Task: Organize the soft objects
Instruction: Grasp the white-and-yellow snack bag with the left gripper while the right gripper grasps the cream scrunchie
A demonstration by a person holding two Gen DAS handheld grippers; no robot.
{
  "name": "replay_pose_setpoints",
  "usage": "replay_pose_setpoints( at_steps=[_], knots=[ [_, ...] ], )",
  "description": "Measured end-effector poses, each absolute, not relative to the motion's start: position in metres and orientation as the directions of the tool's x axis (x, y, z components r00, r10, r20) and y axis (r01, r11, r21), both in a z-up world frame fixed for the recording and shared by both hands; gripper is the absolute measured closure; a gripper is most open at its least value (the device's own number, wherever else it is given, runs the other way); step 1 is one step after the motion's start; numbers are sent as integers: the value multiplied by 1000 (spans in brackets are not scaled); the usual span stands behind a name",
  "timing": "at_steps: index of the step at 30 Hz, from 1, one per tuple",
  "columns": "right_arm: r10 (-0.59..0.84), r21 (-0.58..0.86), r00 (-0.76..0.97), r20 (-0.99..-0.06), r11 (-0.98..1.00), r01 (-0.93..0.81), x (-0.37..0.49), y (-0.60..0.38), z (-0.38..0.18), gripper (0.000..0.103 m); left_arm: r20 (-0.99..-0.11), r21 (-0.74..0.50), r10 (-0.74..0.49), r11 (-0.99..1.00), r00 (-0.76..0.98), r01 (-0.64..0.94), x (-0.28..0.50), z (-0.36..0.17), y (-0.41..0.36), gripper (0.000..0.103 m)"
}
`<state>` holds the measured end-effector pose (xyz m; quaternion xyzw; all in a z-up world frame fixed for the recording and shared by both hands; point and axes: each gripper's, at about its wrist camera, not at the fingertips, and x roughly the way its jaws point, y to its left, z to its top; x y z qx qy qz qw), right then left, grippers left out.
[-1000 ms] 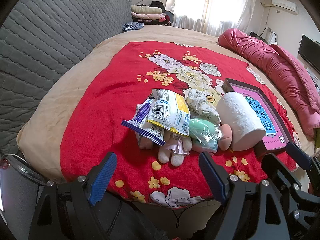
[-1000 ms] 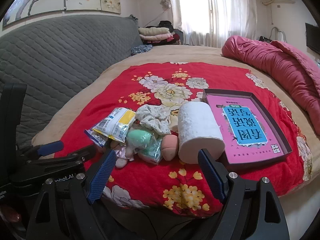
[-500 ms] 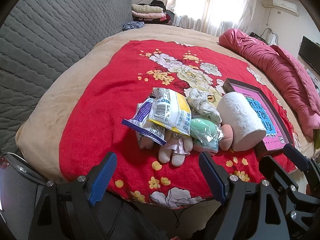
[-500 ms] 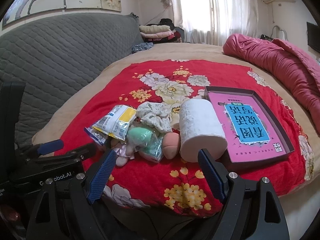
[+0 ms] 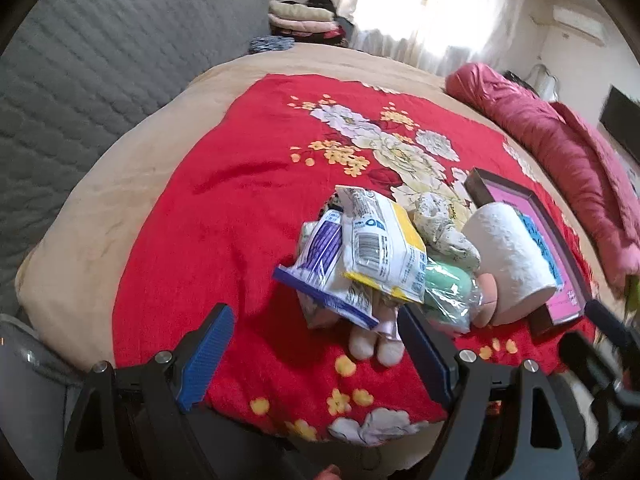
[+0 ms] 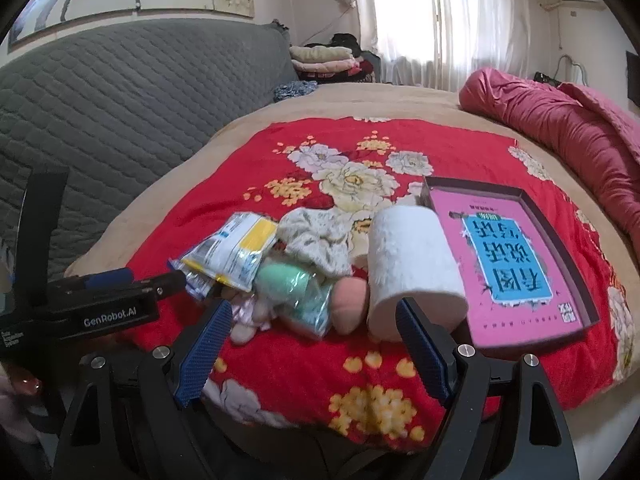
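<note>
Currently, both the left gripper [image 5: 316, 354] and right gripper [image 6: 314, 344] hang agape before the soft-object pile [image 6: 304, 264] on the bed [image 6: 280, 364], tray [image 6: 576, 280] at 3 o'clock. Risk: overlapping packets [image 5: 380, 252] may snag, dragging neighbours along.

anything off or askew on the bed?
Soft items lie jumbled: snack packets piled over a plush toy, and the paper roll lies on its side, overlapping the near-left corner of the pink-lined tray. Nothing spilled.
</note>
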<state>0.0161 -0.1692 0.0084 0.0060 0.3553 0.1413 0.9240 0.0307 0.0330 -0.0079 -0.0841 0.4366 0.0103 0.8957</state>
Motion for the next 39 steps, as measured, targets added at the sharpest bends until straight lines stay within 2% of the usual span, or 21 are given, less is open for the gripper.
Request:
replay_pose_setpoints(
  at_steps=[5,11,23,27,30,39],
  knots=[
    [262,112,694,-671,961,-254,32,-170,3,18,-792,-92,-39,994,610,-55,47,-14,28,20],
    [241,107,691,-682,967,-232,49,-174,-2,18,-776,-89,-67,996,627,-3,71,-3,13,20],
    [229,105,688,-689,970,-217,80,-188,-6,18,-846,79,35,995,532,60,122,-24,-32,20],
    [235,92,677,-698,966,-240,91,-183,-8,18,-861,56,27,997,508,43,129,-29,-28,21],
    [246,76,651,-719,958,-278,103,-174,-12,18,-866,-1,-15,1000,499,28,133,-30,-19,33],
    [249,9,576,-779,922,-387,141,-145,-28,18,-864,-165,-153,986,479,18,146,-29,8,43]
  ],
)
